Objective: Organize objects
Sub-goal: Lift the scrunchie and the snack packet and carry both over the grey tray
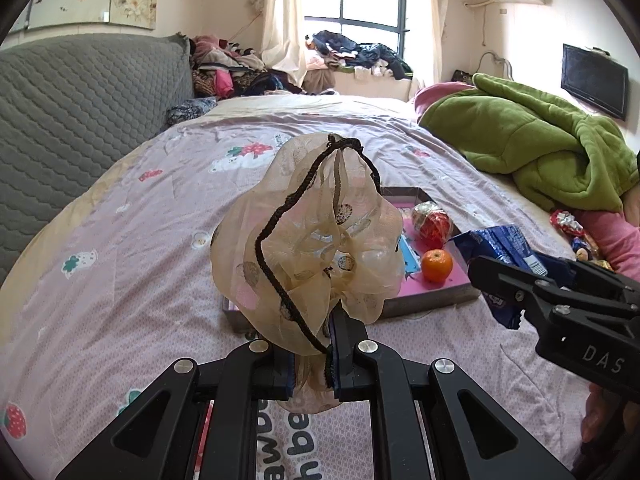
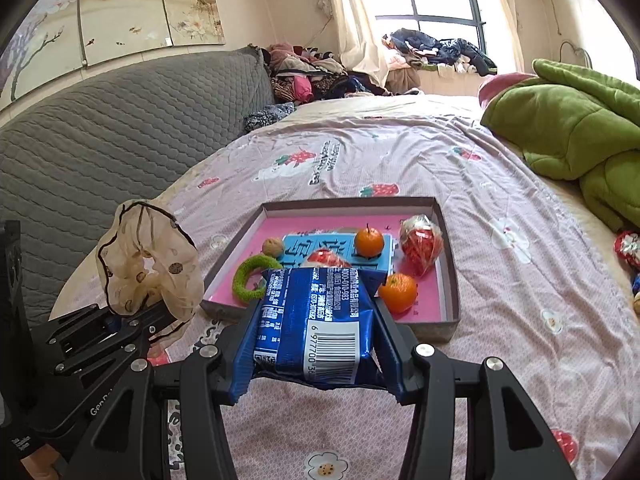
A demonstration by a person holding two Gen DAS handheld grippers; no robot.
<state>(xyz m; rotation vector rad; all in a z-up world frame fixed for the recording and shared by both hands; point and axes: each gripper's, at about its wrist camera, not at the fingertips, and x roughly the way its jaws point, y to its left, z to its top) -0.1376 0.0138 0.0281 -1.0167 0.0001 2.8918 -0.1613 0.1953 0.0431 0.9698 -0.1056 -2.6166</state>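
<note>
- Sheer beige scrunchie (image 1: pixel 308 236), edged with black cord, is clamped at its lower end in the left claw (image 1: pixel 312 364), lifted above the bed (image 1: pixel 120 240).
- Blue snack packet (image 2: pixel 316 320), barcode up, sits gripped between the blue pads of the right claw (image 2: pixel 316 344), just in front of the tray.
- Shallow pink-lined tray (image 2: pixel 448 248) rests on the bed, carrying two oranges (image 2: pixel 398 292), a green ring (image 2: pixel 250 280), a walnut (image 2: pixel 273 247) and a red-wrapped item (image 2: pixel 420 244).
- Green blanket (image 1: pixel 532 136) lies heaped at right.
</note>
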